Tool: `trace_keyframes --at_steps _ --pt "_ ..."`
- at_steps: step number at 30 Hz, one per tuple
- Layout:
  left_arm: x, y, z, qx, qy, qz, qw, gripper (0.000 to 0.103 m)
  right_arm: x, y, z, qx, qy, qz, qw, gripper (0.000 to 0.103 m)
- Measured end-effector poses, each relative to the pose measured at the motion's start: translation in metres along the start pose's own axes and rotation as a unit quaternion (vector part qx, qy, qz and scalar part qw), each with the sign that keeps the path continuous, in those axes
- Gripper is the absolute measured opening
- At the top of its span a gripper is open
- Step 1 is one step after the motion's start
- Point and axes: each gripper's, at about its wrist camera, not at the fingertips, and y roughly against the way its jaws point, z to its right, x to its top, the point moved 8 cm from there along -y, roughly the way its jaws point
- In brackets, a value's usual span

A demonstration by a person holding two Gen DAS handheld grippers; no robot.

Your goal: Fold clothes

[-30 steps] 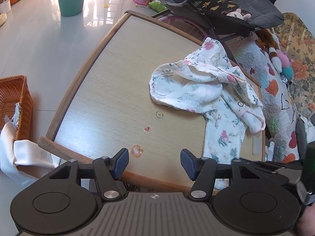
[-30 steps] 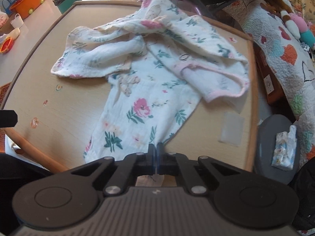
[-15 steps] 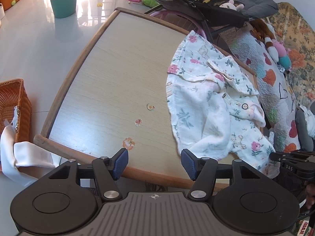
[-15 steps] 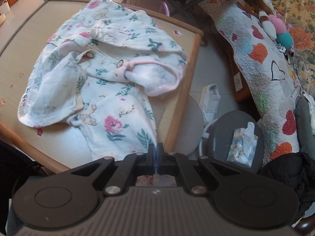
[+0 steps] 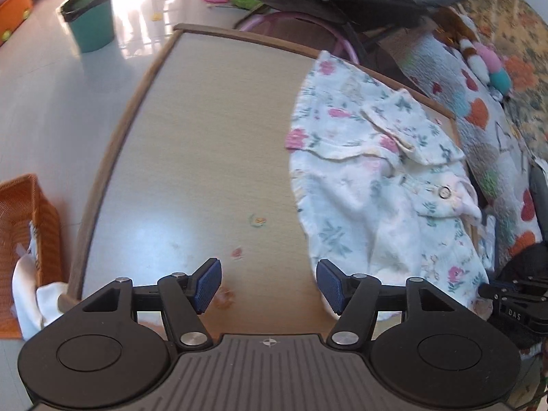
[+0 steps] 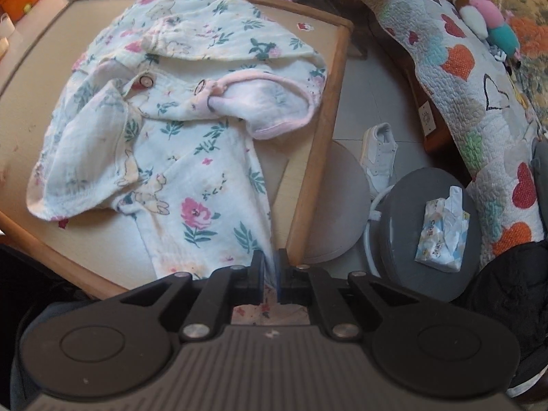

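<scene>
The garment (image 6: 178,144), a floral baby piece with pink-trimmed hood, lies crumpled on the right part of the bench (image 5: 205,144), its right side running along the bench's right rim and one leg draping over the near edge. The right tool (image 6: 270,274) has its blue pads pressed onto the hem of that leg, just off the near right corner of the bench, with cloth showing between and below the pads. The left tool (image 5: 267,286) hangs spread wide over the near edge, holding nothing; its right pad sits just beside the garment's near left border, though I cannot tell whether they touch. From the left wrist view the left half of the bench is bare wood up to its raised wooden rim, apart from a few small stickers (image 5: 257,221) near the tool. Left of the bench are an orange basket (image 5: 24,226) with white cloth over its side and, farther off, a green bin (image 5: 90,24). Right of the bench stand a grey stool (image 6: 424,226) bearing a tissue pack (image 6: 441,233), a white shoe (image 6: 378,157) on the floor, and a heart-patterned quilt (image 6: 455,78).
</scene>
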Motion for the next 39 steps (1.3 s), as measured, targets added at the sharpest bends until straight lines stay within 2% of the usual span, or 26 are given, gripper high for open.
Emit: trace_keyframes --at_steps 6,12,15,18,21,23,27,30,39 --pt "-0.010 -0.008 0.048 -0.056 -0.060 -0.015 0.9965 0.064 0.001 0.017 -0.001 0.012 -0.006 0.025 1.000 0.009" --pt "-0.017 -0.007 0.104 -0.091 -0.120 0.013 0.9884 0.063 0.003 0.027 -0.003 0.021 -0.011 0.043 0.999 0.010" --pt "-0.012 -0.013 0.128 -0.094 -0.134 0.032 0.9859 0.060 0.004 0.024 -0.002 0.036 -0.030 0.046 0.998 0.010" --pt "-0.006 -0.028 0.145 -0.087 -0.133 0.028 0.9869 0.058 0.002 0.020 -0.002 0.046 -0.046 0.045 0.997 0.010" --pt "-0.004 -0.046 0.156 -0.080 -0.130 0.008 0.9883 0.046 0.000 0.015 -0.001 0.057 -0.063 0.042 0.996 0.010" --pt "-0.005 -0.057 0.159 -0.072 -0.129 -0.007 0.9890 0.044 -0.002 0.012 0.000 0.061 -0.073 0.039 0.995 0.010" --pt "-0.002 -0.066 0.158 -0.054 -0.135 -0.009 0.9893 0.043 -0.005 0.007 0.000 0.069 -0.083 0.037 0.993 0.010" --pt "-0.003 -0.070 0.156 -0.052 -0.136 -0.019 0.9892 0.032 -0.007 0.005 -0.001 0.073 -0.087 0.036 0.993 0.010" --pt "-0.008 -0.079 0.158 -0.047 -0.159 -0.033 0.9856 0.015 -0.009 0.001 -0.002 0.075 -0.094 0.033 0.992 0.010"
